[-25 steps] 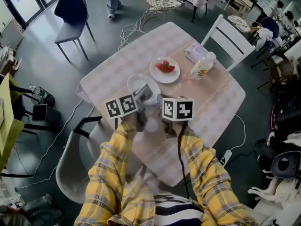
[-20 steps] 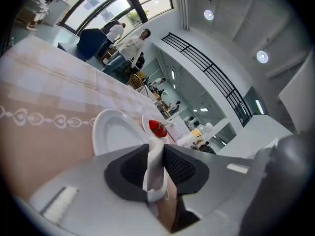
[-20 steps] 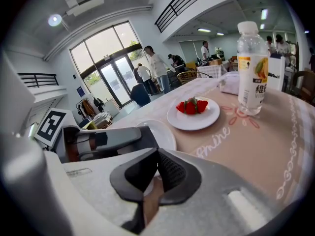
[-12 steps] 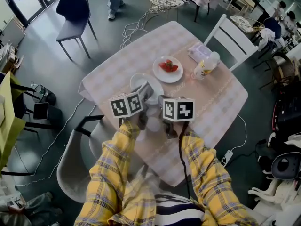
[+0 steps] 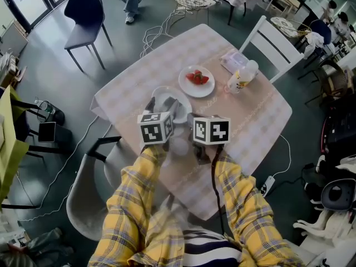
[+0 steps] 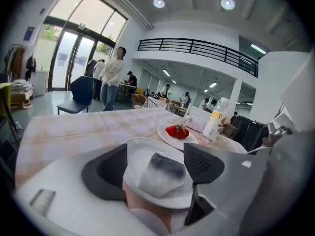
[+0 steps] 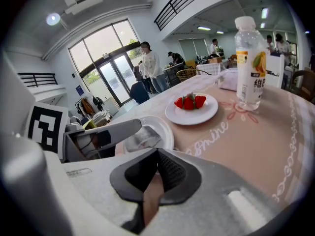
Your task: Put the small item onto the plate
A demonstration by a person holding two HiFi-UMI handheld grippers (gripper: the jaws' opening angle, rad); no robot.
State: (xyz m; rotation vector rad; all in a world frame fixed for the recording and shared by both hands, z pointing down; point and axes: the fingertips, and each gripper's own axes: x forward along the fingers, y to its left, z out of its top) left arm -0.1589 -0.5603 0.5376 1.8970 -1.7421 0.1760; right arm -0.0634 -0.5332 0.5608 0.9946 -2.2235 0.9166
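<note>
The small wrapped packet [image 6: 165, 173] lies flat on the white plate [image 6: 142, 150]. Its long axis runs away from the left tongs [image 6: 157, 163], dark end farthest. Those tongs are opening, their pads clear of the packet (it sits between them). The right tongs [image 7: 156, 173] are clenched on nothing above the counter [image 5: 250, 115]. Since 1 second ago, the left tongs have swung rightward, nearer the right pair.
</note>
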